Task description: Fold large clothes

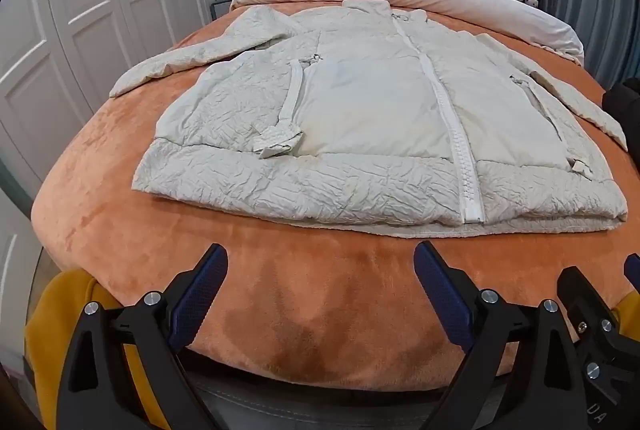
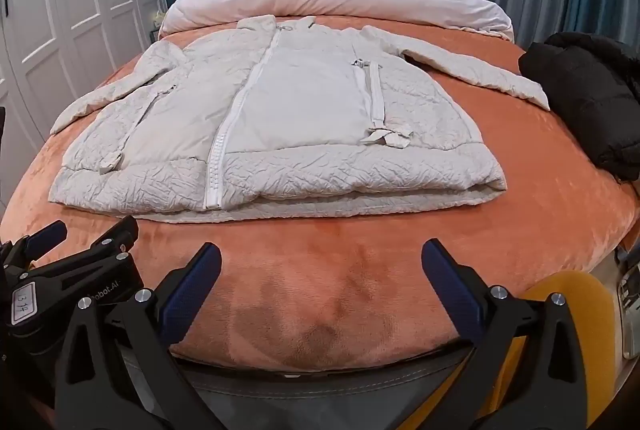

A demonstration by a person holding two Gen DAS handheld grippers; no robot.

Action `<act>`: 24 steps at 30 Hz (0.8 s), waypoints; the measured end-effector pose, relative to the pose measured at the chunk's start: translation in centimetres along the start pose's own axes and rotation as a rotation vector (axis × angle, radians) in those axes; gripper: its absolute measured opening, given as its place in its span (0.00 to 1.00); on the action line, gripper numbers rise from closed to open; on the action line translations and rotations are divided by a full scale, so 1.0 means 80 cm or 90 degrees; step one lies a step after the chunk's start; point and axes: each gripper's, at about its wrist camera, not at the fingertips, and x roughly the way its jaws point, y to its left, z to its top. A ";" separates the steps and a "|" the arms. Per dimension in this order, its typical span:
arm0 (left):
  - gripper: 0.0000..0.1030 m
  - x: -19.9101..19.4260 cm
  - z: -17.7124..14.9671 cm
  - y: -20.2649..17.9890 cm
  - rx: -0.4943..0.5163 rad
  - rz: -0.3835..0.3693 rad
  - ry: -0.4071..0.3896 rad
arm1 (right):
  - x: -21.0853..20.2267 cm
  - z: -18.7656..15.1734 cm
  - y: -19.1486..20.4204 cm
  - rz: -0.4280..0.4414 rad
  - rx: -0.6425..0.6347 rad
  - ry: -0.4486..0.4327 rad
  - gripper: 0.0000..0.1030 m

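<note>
Puffy, soft, light cream quilted zip-front jacket [image 1: 360, 118] flat on orange plush bedspread [image 1: 280, 290]; best pinched at crinkled hem corners; left claw [image 1: 320, 294] and right claw [image 2: 320, 294] both wide open, empty.

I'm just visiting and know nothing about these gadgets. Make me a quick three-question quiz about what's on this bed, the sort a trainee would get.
1. True or false: the white jacket lies spread flat on the orange blanket with its front zipper closed.
2. What does the right gripper hold? A) a sleeve B) nothing C) the zipper
3. Fill in: the dark bundle at the blanket's right edge is a ____ garment.

Key
1. True.
2. B: its jaws stand wide open short of the jacket's hem, as do those of the left gripper.
3. Black.
</note>
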 end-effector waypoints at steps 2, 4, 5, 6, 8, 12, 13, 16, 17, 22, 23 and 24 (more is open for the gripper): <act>0.90 0.000 -0.001 0.001 -0.004 -0.003 0.000 | 0.001 0.000 -0.001 0.000 -0.003 0.002 0.95; 0.90 0.001 -0.001 0.001 -0.001 0.009 0.004 | 0.003 0.000 -0.003 0.001 -0.006 0.006 0.95; 0.90 -0.001 -0.001 0.000 0.001 0.003 0.002 | 0.002 0.001 -0.001 -0.003 -0.009 0.004 0.95; 0.90 -0.005 -0.002 -0.002 0.003 0.004 0.002 | -0.004 -0.001 0.004 -0.006 -0.005 -0.010 0.95; 0.90 -0.005 -0.002 -0.001 0.001 0.003 0.004 | -0.006 -0.002 0.005 -0.007 -0.005 -0.013 0.95; 0.90 -0.004 -0.001 -0.001 0.002 0.002 0.005 | -0.012 -0.008 0.014 -0.006 -0.009 -0.016 0.95; 0.90 -0.005 -0.002 -0.001 0.003 0.002 0.004 | -0.013 -0.009 0.015 -0.007 -0.008 -0.017 0.95; 0.90 -0.009 -0.006 -0.003 0.009 0.003 0.000 | -0.013 -0.007 0.010 -0.003 -0.016 -0.019 0.95; 0.90 -0.006 -0.008 0.001 0.010 0.002 0.000 | -0.013 -0.007 0.010 -0.004 -0.015 -0.019 0.95; 0.90 -0.007 -0.010 0.001 0.013 0.001 0.000 | -0.014 -0.007 0.008 -0.002 -0.015 -0.015 0.95; 0.90 -0.007 -0.011 0.001 0.015 0.000 0.000 | -0.014 -0.007 0.008 -0.002 -0.015 -0.015 0.95; 0.89 -0.008 -0.012 0.000 0.016 0.001 -0.001 | -0.014 -0.007 0.008 -0.002 -0.017 -0.015 0.95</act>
